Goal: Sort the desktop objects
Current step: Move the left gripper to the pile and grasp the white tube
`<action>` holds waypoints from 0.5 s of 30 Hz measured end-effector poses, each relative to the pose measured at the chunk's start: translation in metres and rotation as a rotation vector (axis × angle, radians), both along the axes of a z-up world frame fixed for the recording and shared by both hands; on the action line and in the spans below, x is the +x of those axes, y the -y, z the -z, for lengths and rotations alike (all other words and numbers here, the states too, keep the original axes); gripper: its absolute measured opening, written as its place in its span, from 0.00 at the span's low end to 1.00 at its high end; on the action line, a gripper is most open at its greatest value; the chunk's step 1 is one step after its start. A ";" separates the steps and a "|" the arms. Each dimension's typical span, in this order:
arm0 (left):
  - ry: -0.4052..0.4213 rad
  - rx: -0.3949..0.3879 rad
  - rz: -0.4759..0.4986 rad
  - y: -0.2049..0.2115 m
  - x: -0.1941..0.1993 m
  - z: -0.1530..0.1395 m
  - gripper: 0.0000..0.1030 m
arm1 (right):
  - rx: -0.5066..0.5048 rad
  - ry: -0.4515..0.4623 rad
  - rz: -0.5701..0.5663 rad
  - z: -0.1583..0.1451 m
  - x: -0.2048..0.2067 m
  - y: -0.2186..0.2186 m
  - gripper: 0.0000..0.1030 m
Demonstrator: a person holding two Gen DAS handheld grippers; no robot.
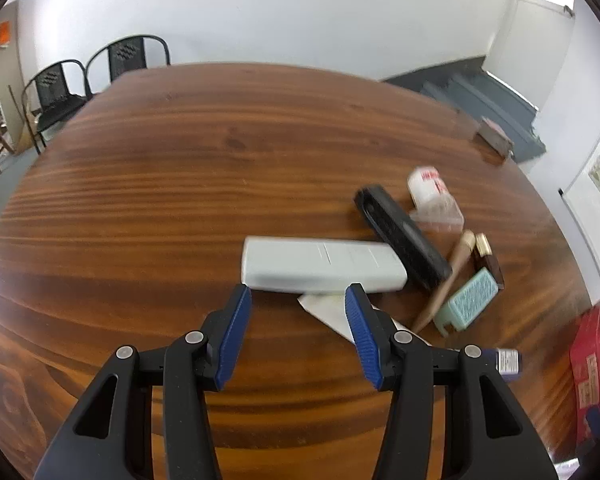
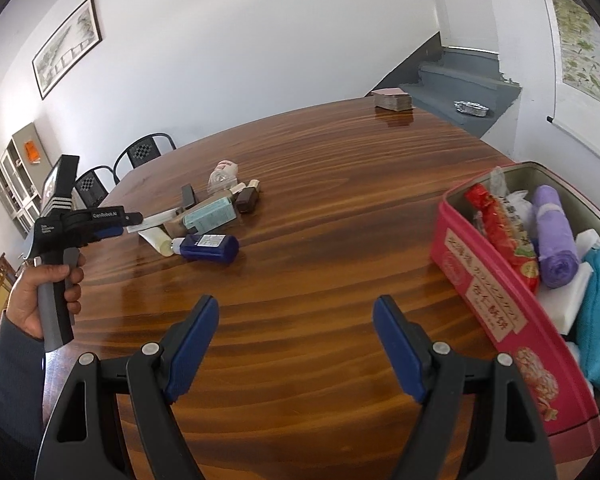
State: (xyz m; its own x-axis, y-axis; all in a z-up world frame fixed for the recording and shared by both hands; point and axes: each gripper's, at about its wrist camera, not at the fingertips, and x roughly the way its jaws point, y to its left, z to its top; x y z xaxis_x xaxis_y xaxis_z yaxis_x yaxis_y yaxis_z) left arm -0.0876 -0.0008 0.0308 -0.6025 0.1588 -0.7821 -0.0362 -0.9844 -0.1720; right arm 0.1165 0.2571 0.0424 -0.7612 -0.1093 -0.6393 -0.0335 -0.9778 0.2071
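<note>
Wooden table | remotes: two | hand-held grippers: two, both wide, holding nothing

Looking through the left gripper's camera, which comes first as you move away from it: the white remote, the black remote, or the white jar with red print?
Nearest first from the left gripper:
1. White remote, lying crosswise just past the fingertips.
2. Black remote, farther and to the right, angled away.
3. White jar with red print, farthest, behind the black remote on the right.
</note>
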 end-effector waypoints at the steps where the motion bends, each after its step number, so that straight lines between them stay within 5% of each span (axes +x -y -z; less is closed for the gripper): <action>1: 0.005 -0.002 0.010 -0.003 0.002 0.000 0.51 | -0.002 0.001 -0.003 0.001 -0.002 0.001 0.80; 10: 0.035 0.059 0.027 -0.031 0.013 -0.002 0.51 | -0.043 0.012 -0.006 0.008 -0.006 -0.004 0.80; 15: 0.029 0.012 0.022 -0.054 0.014 -0.001 0.52 | -0.064 0.010 0.007 0.010 -0.005 -0.014 0.80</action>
State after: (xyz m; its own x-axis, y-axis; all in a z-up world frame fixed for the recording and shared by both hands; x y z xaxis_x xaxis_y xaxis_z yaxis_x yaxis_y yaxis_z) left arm -0.0739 0.0533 0.0318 -0.5762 0.1811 -0.7970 -0.0528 -0.9814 -0.1848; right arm 0.1114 0.2707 0.0323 -0.7558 -0.1453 -0.6385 -0.0422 -0.9623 0.2688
